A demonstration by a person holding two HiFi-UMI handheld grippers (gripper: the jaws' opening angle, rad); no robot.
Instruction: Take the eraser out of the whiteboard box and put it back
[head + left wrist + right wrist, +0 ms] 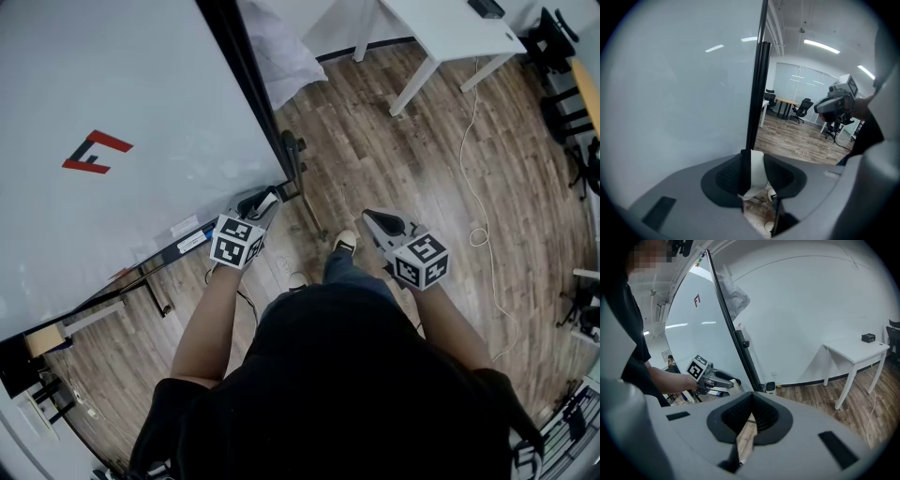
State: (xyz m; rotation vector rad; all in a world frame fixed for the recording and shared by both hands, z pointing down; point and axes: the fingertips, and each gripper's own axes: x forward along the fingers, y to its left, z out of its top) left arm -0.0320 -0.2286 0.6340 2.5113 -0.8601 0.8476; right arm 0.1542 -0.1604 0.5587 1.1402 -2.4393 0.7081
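Note:
My left gripper (pixel 263 203) is shut on the eraser (pixel 268 200), a white block with a dark face. It holds it at the lower right corner of the whiteboard (pixel 103 141), just off the black tray (pixel 183 246) along the board's bottom edge. In the left gripper view the eraser (pixel 758 172) stands upright between the dark pads, with the board's black frame (pixel 758 93) straight ahead. My right gripper (pixel 377 221) hangs over the floor to the right, shut with nothing in it. The right gripper view shows its closed jaws and, beyond them, the left gripper (pixel 723 379) with the eraser (pixel 736 383).
A white table (pixel 450 28) stands at the far right, with a thin cable (pixel 475 169) trailing over the wooden floor. Office chairs (pixel 567 66) line the right edge. The board's stand foot (pixel 309 202) and the person's shoes (pixel 345 243) lie between the grippers.

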